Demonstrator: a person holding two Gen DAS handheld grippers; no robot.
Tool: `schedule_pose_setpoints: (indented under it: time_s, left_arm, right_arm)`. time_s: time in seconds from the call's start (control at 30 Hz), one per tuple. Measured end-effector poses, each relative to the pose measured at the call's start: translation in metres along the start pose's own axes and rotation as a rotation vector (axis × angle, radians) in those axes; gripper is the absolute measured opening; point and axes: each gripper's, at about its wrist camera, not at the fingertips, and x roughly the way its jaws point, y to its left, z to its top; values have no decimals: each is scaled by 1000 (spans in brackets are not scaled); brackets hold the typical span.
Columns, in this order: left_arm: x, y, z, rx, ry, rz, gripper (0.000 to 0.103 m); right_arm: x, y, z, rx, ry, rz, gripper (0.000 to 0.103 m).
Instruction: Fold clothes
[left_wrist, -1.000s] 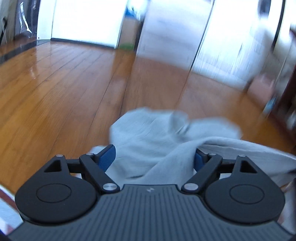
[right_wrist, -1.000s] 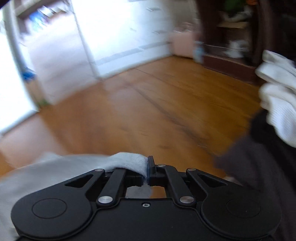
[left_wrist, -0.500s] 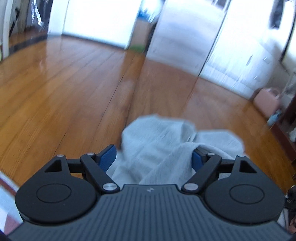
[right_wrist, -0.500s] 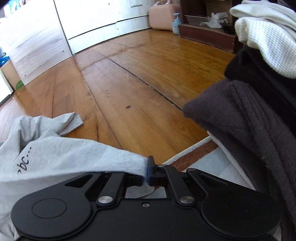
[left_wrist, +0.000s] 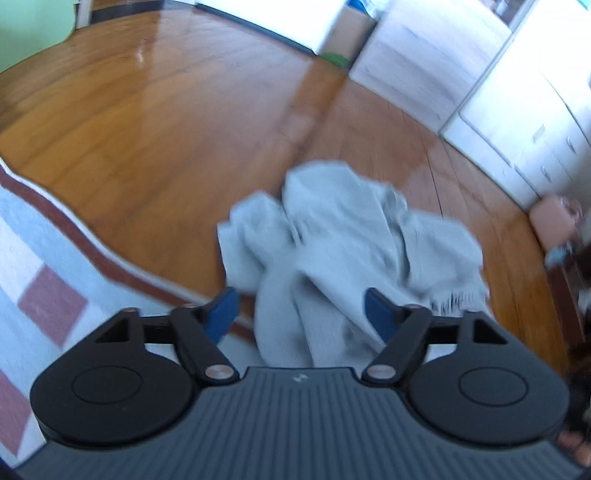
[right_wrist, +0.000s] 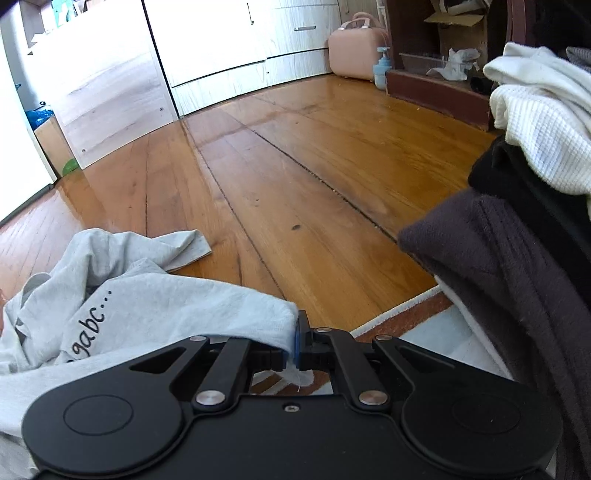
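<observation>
A crumpled light grey T-shirt with black "abc..." lettering lies partly on the wooden floor and partly on the rug. My left gripper hovers over one bunched end of it. Its jaws are closing, the cloth runs between the blue pads, and a gap still shows beside the left pad. My right gripper is shut on the shirt's hem, and a small flap of cloth hangs below the jaws.
A rug in pale blue with red-brown border and squares lies under both grippers. A pile of clothes rises at the right: a dark grey knit, something black, a white waffle top. White cabinets and a pink case stand beyond.
The left view has rolled and shifted, so the rug now shows at its left, and its jaws have narrowed around the shirt. The right gripper keeps its grip on the hem.
</observation>
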Motion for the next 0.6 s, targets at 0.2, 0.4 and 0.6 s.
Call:
schedule_pose_setpoints:
  time_s: [0.2, 0.4, 0.6]
  left_arm:
    - [22, 2, -18, -6, 73, -5, 62]
    - [58, 8, -21, -123, 129, -65, 60]
    - [73, 15, -27, -226, 168, -150, 60]
  right_arm:
    - [0, 0, 0, -9, 7, 10, 3]
    - [3, -4, 0, -2, 16, 27, 4]
    - [6, -7, 1, 6, 19, 50, 4]
